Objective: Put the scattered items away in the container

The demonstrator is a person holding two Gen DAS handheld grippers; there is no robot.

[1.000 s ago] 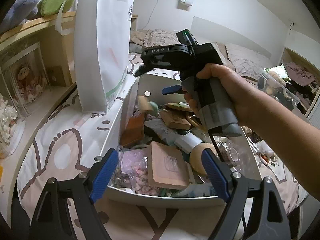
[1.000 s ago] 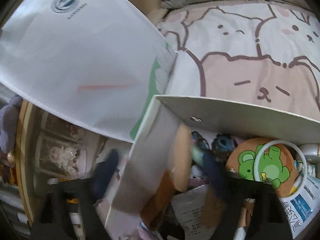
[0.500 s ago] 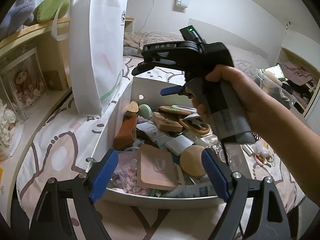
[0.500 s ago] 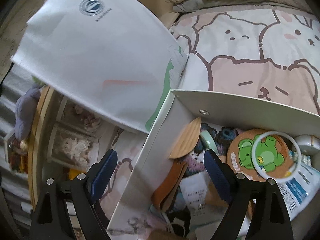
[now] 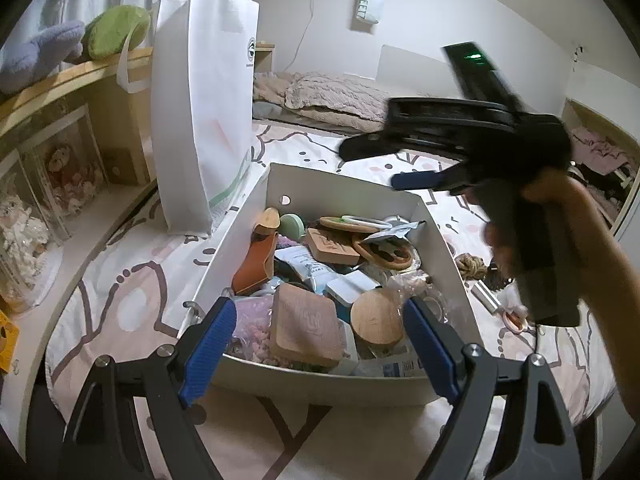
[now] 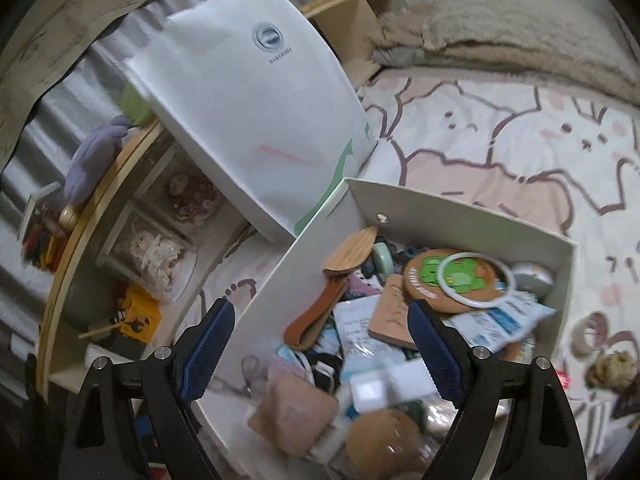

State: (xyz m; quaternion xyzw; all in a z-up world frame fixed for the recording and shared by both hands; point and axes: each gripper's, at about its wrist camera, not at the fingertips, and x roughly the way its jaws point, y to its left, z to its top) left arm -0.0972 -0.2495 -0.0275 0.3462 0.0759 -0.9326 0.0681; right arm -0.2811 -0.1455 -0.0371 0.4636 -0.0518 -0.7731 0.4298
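White and open-topped, the container (image 5: 344,192) brims with wooden coasters (image 5: 376,316) and packets, both grippers (image 5: 316,344) (image 6: 320,340) spread wide, empty.

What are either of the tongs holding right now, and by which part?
Nothing. The left tongs and the right tongs both stand open and empty above the white cardboard box of small items.

The right tool (image 5: 384,166) now is higher and more to the right, away from over the box (image 5: 344,192); more of the box is visible.
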